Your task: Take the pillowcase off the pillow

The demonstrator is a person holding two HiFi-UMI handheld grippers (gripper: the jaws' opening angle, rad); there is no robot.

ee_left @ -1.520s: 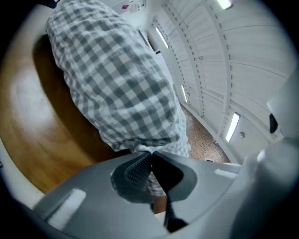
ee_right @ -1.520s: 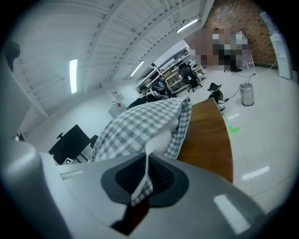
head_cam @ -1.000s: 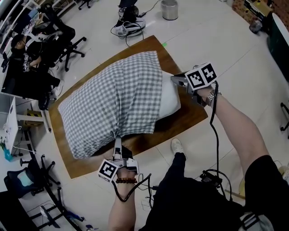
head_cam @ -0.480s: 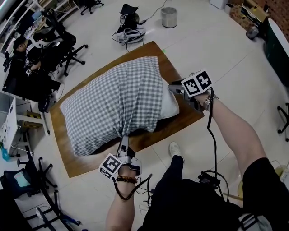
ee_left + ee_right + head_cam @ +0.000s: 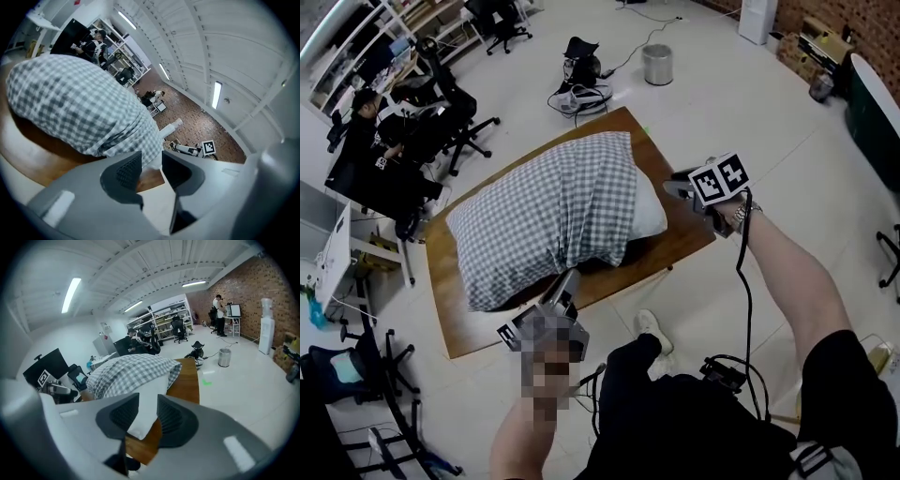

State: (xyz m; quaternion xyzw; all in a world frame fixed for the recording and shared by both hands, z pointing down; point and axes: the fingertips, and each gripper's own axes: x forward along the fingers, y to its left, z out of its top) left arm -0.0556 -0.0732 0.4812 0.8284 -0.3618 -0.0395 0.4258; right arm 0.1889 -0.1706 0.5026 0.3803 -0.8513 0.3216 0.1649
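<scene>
We see the pillow (image 5: 649, 212) lying across the middle of the wooden table (image 5: 680, 246). Most of it sits inside the grey-and-white checked pillowcase (image 5: 546, 214). Only its white end pokes out of the case's open mouth, toward the table's right-hand corner.

Our left gripper (image 5: 567, 279) hangs over the table's near long edge, pointing at the gathered hem of the pillowcase. Its jaws have just been opening. In the left gripper view they stand apart, with the checked hem just past the tips and nothing pinched between the pads.

Our right gripper (image 5: 674, 190) is at the table's right-hand side, aimed at the bare end of the pillow. Its jaws have just been opening too and stand released. In the right gripper view the white pillow corner shows in the gap between the pads, but they do not clamp it.

A metal bin (image 5: 656, 64) stands on the floor beyond the table's far corner.
</scene>
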